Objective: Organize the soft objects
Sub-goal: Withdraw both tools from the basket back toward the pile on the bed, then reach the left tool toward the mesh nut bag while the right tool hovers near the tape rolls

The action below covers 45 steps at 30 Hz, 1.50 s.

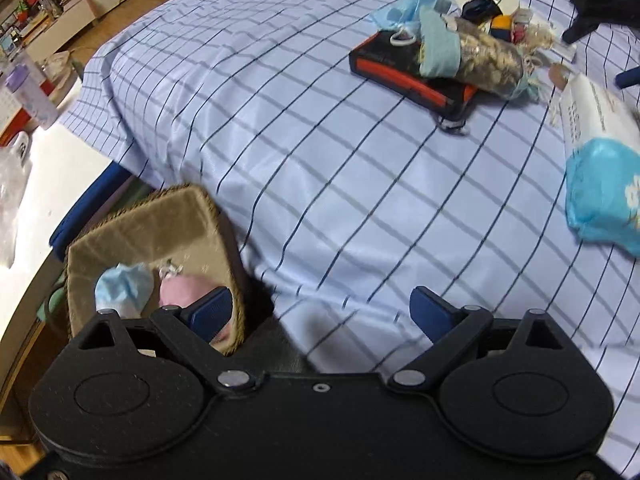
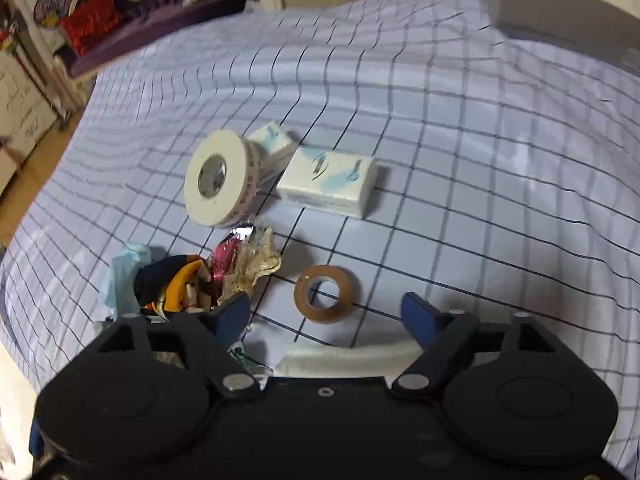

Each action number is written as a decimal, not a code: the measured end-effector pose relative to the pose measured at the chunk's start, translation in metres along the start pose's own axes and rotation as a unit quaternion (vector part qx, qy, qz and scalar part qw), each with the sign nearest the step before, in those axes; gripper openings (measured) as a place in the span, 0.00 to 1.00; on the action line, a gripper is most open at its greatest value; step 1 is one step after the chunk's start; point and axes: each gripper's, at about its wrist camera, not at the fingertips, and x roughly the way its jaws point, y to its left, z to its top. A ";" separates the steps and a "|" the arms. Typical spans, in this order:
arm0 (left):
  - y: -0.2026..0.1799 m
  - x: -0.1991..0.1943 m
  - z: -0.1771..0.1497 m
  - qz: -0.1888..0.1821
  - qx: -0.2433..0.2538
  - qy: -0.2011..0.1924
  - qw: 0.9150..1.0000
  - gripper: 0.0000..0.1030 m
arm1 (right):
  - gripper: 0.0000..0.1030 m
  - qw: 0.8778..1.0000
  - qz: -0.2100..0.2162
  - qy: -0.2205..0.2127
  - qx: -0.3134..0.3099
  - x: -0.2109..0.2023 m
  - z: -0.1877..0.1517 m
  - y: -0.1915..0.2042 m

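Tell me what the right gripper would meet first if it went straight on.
Probably the brown tape roll, lying flat on the checked cloth just ahead between the open fingers; depth is uncertain.

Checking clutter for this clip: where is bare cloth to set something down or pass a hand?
Free: the wide checked cloth between the basket and the black-orange box, and beyond the tissue pack. Crowded: around the white tape roll, crumpled wrappers and brown tape roll.

I see my left gripper with jaws wide apart, nothing between them — above the checked cloth edge, beside a basket holding a blue mask and pink item.
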 end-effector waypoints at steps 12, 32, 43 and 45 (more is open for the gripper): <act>-0.025 0.004 0.045 -0.005 0.008 -0.036 0.999 0.90 | 0.51 0.999 -0.009 0.048 -0.024 0.056 -0.002 -0.001; -0.080 0.006 0.137 -0.028 0.022 -0.089 0.995 0.94 | 0.39 0.998 0.031 0.031 0.038 0.049 0.008 -0.055; -0.057 0.016 0.176 0.033 -0.069 -0.122 0.990 0.94 | 0.39 0.998 0.035 0.026 0.040 0.051 0.006 -0.061; -0.049 0.022 0.182 0.047 -0.087 -0.112 0.989 0.94 | 0.39 0.999 0.031 0.025 0.037 0.051 0.005 -0.059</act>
